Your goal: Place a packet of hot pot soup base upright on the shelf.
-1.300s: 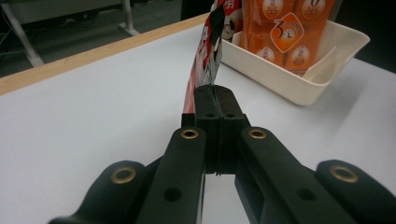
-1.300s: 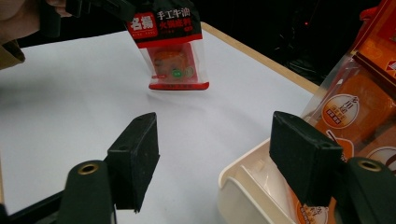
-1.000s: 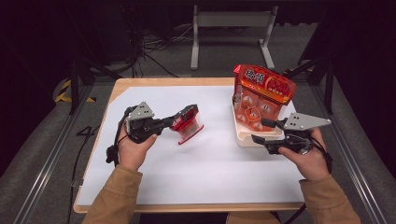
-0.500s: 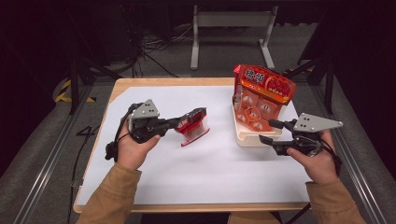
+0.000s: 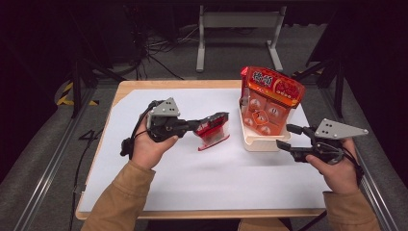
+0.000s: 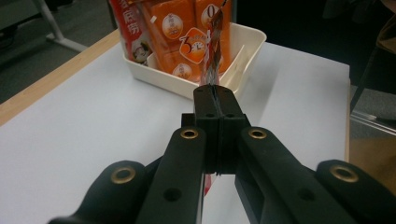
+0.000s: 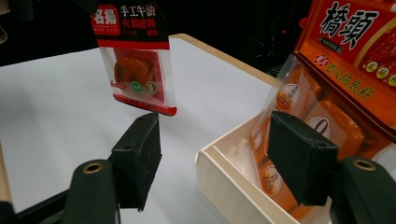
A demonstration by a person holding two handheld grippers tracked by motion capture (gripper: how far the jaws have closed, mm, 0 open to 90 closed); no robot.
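Left tool (image 5: 214, 126) clamped on sachet (image 7: 135, 70) marked 手工牛油; right tool (image 5: 288, 138) wide, beside 橋頭 pack (image 5: 269, 103)

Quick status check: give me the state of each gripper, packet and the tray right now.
Left gripper: shut on small red packet.
Small red packet: held clear of the table.
Right gripper: open, holding nothing, beside tray.
Cream tray: resting on table.
Large orange packet: standing upright in tray.

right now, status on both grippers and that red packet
Left gripper shut on small red packet, lifted off table. Right gripper open, empty, beside cream tray. Path to tray clear.
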